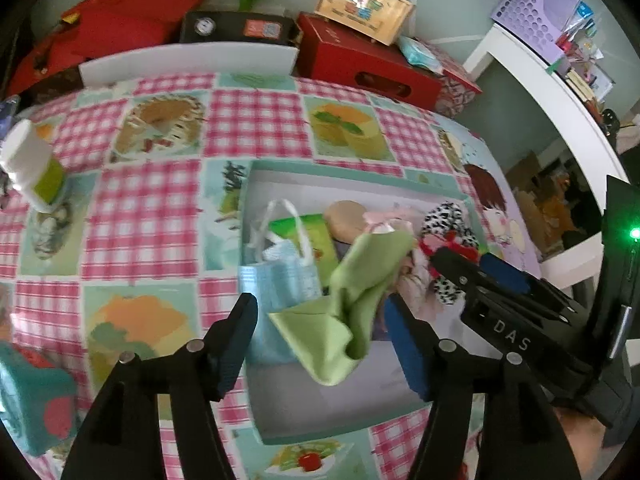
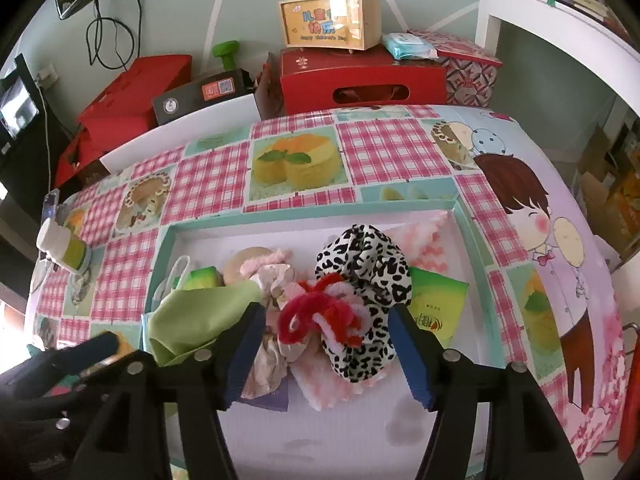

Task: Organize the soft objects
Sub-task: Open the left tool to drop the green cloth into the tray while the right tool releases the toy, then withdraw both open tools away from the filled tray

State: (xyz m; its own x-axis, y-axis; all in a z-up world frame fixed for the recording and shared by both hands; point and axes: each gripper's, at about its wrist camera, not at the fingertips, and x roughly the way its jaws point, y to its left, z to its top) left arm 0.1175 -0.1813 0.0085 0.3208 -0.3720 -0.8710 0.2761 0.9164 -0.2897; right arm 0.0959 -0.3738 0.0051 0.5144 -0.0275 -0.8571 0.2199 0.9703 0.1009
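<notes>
Claws first: my left gripper [image 1: 320, 344] stands wide, its two blue-padded fingers well apart and closed on nothing, with the green cloth [image 1: 352, 300] draped in the gap between them. That cloth is crumpled and blurred, and I cannot tell whether it touches either pad. My right gripper [image 2: 326, 350] is just as wide and empty; between its fingers sit the red-and-white fuzzy twist [image 2: 320, 312] and the leopard-print scrunchie [image 2: 368, 280], the twist resting against the scrunchie's 9 o'clock side.

All the soft things lie in the shallow teal-rimmed tray [image 2: 312, 212] on the checked tablecloth [image 2: 212, 176]. In the right wrist view the green cloth is bunched at 9 o'clock of the twist, by the tray's left wall. A pale satin scrunchie [image 2: 272, 280] sits between the cloth and the twist, and a pink knit cloth [image 2: 424, 240] lies at 1 o'clock of the leopard scrunchie, partly under it. A green packet [image 2: 436, 304] lies flat at the leopard scrunchie's 3 o'clock.

From the left wrist view, a light-blue face mask [image 1: 280, 276] lies at 10 o'clock of the green cloth, its loops over the tray's left rim. My right gripper enters there at 3 o'clock, reaching toward the leopard scrunchie.
</notes>
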